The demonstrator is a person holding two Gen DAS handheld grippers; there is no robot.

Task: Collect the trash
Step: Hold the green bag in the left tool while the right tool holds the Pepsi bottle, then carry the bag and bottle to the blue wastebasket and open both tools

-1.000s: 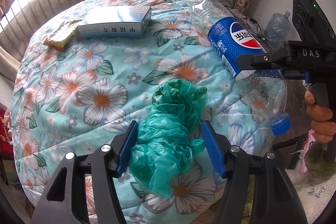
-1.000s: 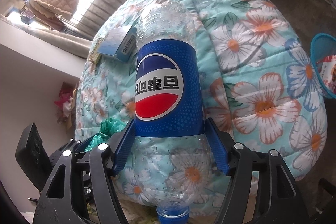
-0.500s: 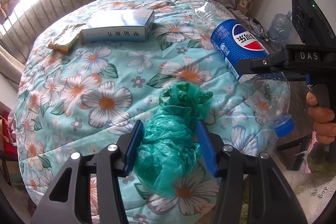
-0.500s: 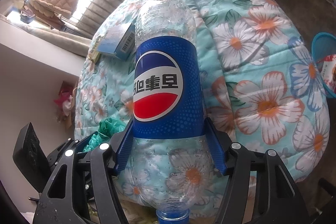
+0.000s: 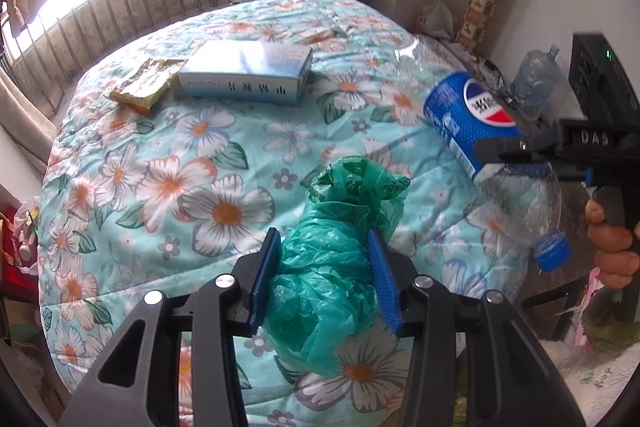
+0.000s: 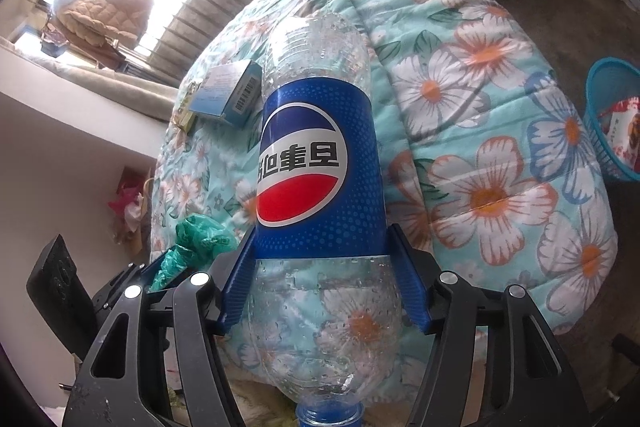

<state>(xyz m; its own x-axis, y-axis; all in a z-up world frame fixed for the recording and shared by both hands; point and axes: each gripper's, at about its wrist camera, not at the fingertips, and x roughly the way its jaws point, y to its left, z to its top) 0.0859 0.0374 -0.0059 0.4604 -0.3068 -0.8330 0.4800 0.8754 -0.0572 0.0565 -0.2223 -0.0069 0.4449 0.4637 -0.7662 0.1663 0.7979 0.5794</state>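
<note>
My left hand-held gripper (image 5: 326, 277) is closing its pads on the crumpled green plastic bag (image 5: 334, 259) lying on the bed (image 5: 180, 167), while my right hand-held gripper (image 6: 326, 277) clamps the Pepsi bottle (image 6: 318, 167), cap toward me.

Plastic bag (image 5: 332, 267) on the quilt (image 5: 200, 163) near its front edge; bottle (image 5: 476, 131) to its right; box (image 5: 244, 73) behind, wrapper (image 5: 146, 87) left of box; basket (image 6: 612, 119) beyond quilt's right side.
</note>
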